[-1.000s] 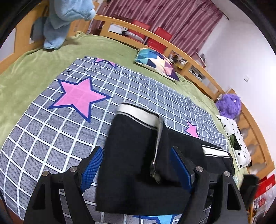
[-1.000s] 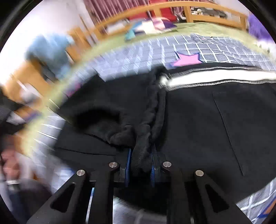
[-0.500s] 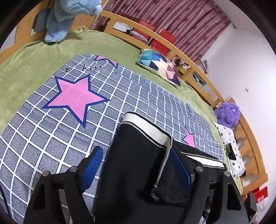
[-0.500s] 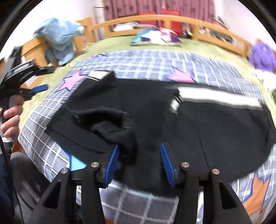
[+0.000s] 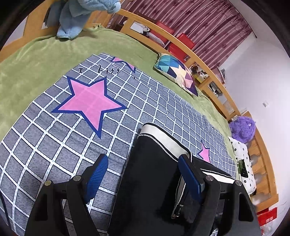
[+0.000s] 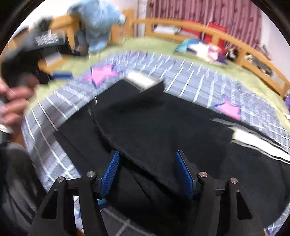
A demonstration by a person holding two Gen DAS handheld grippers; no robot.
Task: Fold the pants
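Between the blue pads of the left gripper [image 5: 143,179] – a folded flap of the black pants [image 5: 150,174], lying flat; jaws spread wide, neither pad seen pressing the cloth, so nothing is gripped. The cream waistband [image 5: 163,139] sits just beyond the fingertips, on the far edge of the flap, with a drawstring cord [image 5: 178,199] trailing near the right pad.

Right gripper [image 6: 147,170]: jaws closing, a loose edge of the black cloth between them, pads apart from it on both sides. The view is blurred, so the finer lie of the cloth cannot be told. The placing suggests a fresh hold being taken to carry the next fold over.

Pants: spread across the grey checked blanket [image 5: 54,145] with pink stars, toward its near right side – a flat surface suited to folding. Fold judged partly done.

Beyond, far: green bedcover [image 5: 36,63], patterned cushion [image 5: 177,72], blue garment [image 5: 79,16] on the wooden bed rail [image 5: 199,58]. Far right: purple plush toy [image 5: 242,128].

A hand [image 6: 12,101] holds the other gripper, left in the right-wrist view.
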